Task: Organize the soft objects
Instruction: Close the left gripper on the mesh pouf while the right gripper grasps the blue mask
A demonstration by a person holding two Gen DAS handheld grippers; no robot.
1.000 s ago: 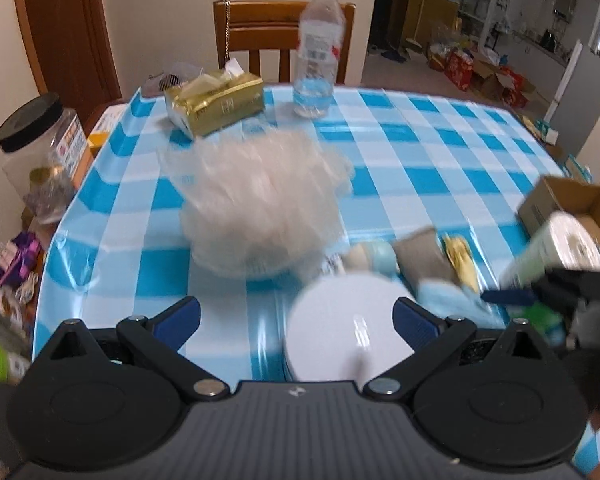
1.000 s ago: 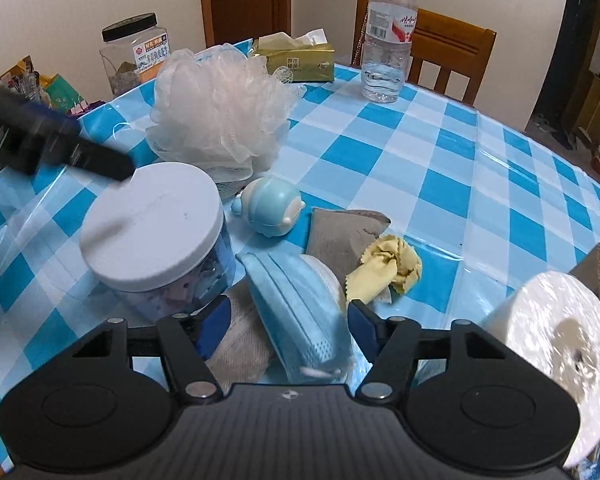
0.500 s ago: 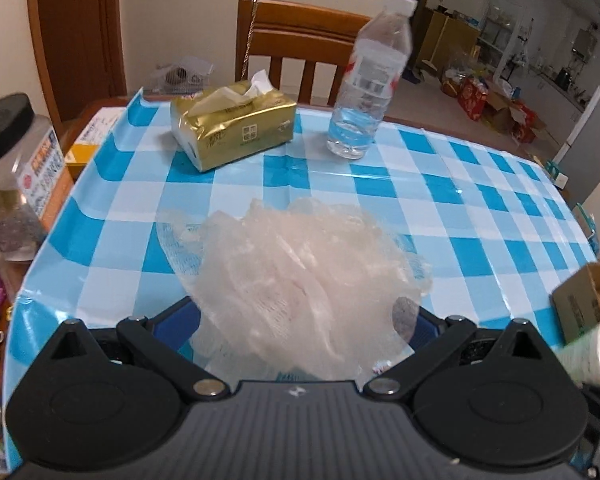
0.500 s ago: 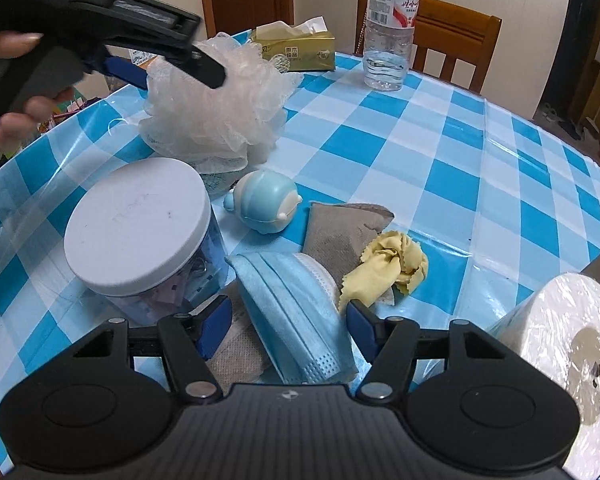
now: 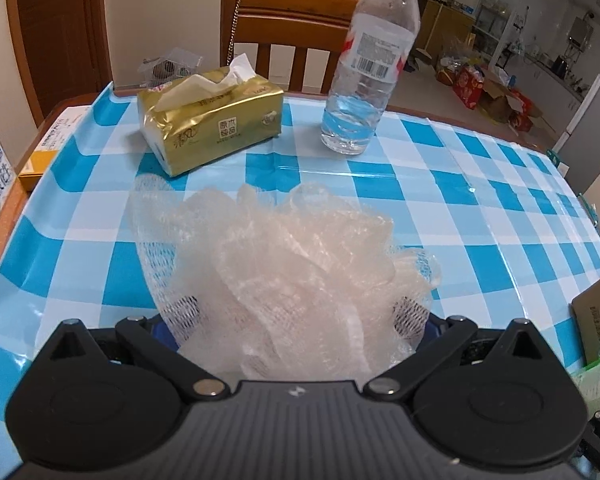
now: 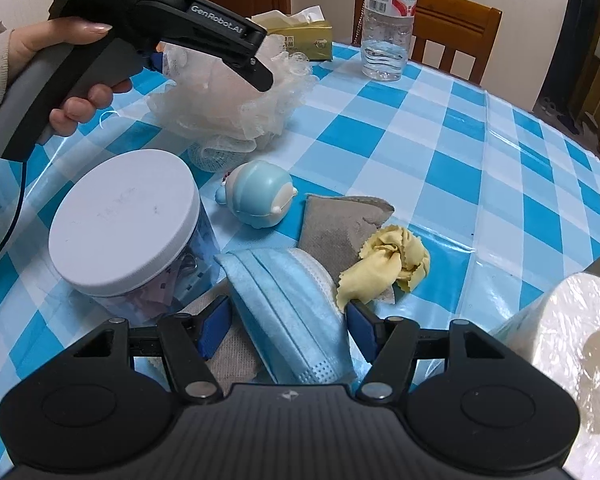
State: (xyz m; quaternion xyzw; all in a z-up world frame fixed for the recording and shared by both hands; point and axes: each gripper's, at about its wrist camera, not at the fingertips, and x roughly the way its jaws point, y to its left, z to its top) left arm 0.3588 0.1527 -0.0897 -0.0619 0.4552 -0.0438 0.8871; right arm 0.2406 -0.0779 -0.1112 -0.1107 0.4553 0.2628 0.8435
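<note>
Left gripper (image 5: 296, 312) has its jaws spread wide round the mesh bath pouf (image 5: 292, 272), low centre; squeezing or not, can't tell. Only the right view shows the right gripper (image 6: 286, 320) unclenched astride the blue face mask (image 6: 292, 312), bottom centre.

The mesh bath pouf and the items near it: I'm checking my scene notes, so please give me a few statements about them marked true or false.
1. The left gripper has its fingers on either side of the mesh bath pouf. True.
2. The water bottle lies on its side. False: it stands upright on the checked tablecloth.
3. A blue face mask lies between the right gripper fingers. True.
4. The jar has a black lid. False: its lid is white.
5. The yellow cloth lies on the gold tissue pack. False: it rests against the grey cloth, far from the pack.
</note>
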